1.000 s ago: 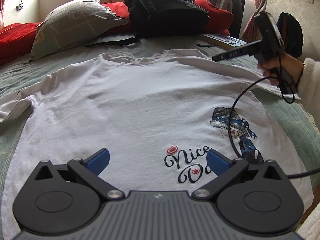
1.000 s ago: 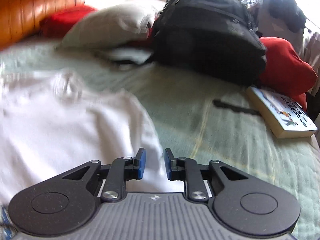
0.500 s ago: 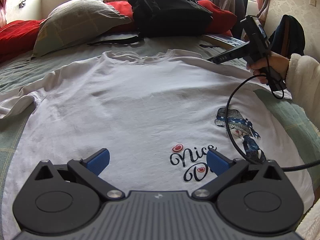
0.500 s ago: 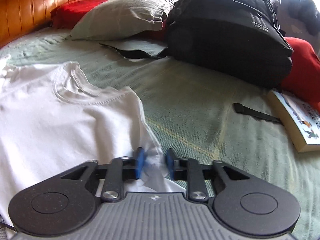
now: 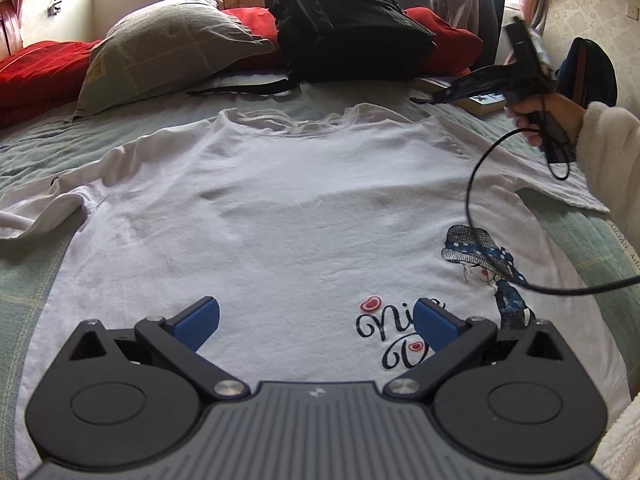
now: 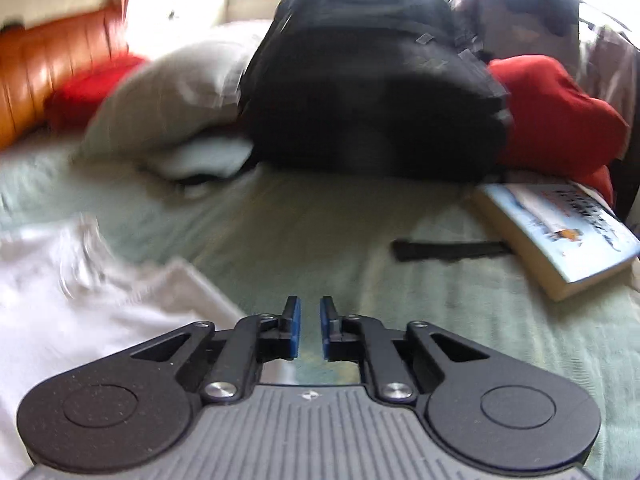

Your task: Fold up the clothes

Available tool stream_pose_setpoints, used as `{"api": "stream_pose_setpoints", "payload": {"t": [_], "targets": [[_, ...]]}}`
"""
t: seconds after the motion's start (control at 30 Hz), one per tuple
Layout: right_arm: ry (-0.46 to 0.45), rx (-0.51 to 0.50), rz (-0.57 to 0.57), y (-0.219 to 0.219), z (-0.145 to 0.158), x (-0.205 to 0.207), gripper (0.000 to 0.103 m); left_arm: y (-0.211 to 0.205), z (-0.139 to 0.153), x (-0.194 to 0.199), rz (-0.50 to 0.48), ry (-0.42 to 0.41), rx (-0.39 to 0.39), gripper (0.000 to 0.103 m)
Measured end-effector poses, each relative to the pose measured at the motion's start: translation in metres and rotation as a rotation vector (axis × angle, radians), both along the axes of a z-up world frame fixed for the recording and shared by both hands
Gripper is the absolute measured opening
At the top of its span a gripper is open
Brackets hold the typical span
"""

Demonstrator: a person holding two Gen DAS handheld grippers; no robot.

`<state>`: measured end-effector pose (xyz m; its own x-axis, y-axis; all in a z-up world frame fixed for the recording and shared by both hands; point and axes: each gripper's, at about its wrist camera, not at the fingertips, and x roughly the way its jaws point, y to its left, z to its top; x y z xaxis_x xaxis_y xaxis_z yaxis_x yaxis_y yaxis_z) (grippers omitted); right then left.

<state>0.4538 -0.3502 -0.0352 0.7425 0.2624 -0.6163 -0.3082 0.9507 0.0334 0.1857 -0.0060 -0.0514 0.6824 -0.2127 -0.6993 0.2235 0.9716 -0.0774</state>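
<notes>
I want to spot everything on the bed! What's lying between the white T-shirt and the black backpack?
In the left wrist view, mostly bare green bedspread lies between the white T-shirt and the black backpack, crossed by the backpack's black strap.

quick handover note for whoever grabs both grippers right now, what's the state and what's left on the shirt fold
Left gripper: open, empty, over the lower hem of the white printed cotton t-shirt.
Right gripper: blue pads nearly together with a small gap, nothing between them; held above the green bedspread just off the shirt's right shoulder. That view is motion-blurred.
Shirt: spread flat, print side up, collar toward the grey pillow and black backpack. A paperback book lies to the right.
Done: shirt laid out, no fold visible.
Left: all the folding, sleeves and body.
</notes>
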Motion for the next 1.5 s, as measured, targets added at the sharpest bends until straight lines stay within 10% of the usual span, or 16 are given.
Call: {"api": "stream_pose_setpoints", "payload": {"t": [0.17,0.5,0.6,0.8,0.93,1.07,1.2,1.5], "targets": [[0.016,-0.050,-0.016,-0.039,0.007,-0.027,0.041,-0.002,-0.002,0.000,-0.011,0.005,-0.003,0.102],[0.137,-0.137,-0.020,-0.083,-0.039,-0.055,0.047,-0.014,-0.002,-0.005,-0.050,0.012,0.003,0.102],[0.138,-0.095,-0.022,-0.087,-0.042,-0.058,0.006,-0.016,0.000,-0.006,-0.049,0.009,0.008,0.102],[0.089,-0.122,-0.209,-0.096,-0.031,-0.052,0.003,-0.015,0.002,-0.007,-0.038,0.003,0.017,0.102],[0.073,-0.014,-0.188,-0.082,-0.009,-0.062,0.013,-0.014,0.001,-0.005,-0.030,0.003,0.019,0.102],[0.155,0.089,-0.104,-0.033,0.000,-0.066,0.048,-0.014,0.000,-0.004,-0.022,0.004,0.026,0.102],[0.327,0.063,-0.145,0.017,-0.026,-0.044,0.050,-0.006,0.002,-0.007,-0.003,-0.003,0.025,0.102],[0.265,0.018,-0.274,0.034,-0.035,0.007,0.061,0.014,0.005,-0.013,0.041,-0.024,0.003,0.102]]}}
